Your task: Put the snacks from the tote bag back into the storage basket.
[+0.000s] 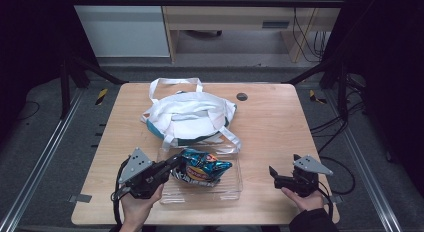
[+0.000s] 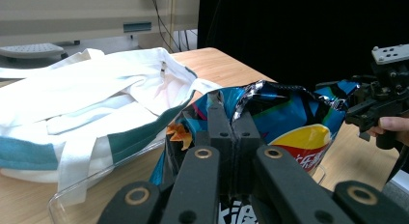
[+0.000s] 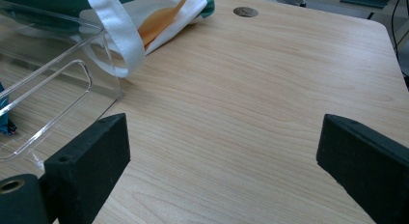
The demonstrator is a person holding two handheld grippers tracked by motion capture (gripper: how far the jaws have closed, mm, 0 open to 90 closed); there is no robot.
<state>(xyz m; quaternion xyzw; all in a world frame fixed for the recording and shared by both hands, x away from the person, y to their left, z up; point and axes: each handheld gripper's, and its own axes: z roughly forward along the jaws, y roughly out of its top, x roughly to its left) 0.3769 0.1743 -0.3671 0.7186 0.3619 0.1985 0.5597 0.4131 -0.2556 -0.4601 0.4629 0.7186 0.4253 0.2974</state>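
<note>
A blue crisp bag [image 1: 202, 167] [image 2: 289, 118] with a crinkled silver top lies in a clear plastic tray [image 1: 235, 184] [image 2: 72, 197] at the front of the table. My left gripper [image 1: 176, 161] [image 2: 233, 118] is shut on the bag's near left edge, its two black jaws pressed together on the foil. My right gripper [image 1: 272, 172] [image 3: 222, 147] rests low over bare wood to the right of the tray [image 3: 58, 84], open with nothing between its jaws. It also shows beyond the bag in the left gripper view [image 2: 357, 113].
A white tote bag [image 1: 190, 117] [image 2: 72, 98] [image 3: 159, 7] with teal trim and loose straps lies just behind the tray, one strap draped on its rim. The wooden table [image 1: 270, 127] has a round cable hole [image 1: 242, 96] [image 3: 245, 11] at the back right.
</note>
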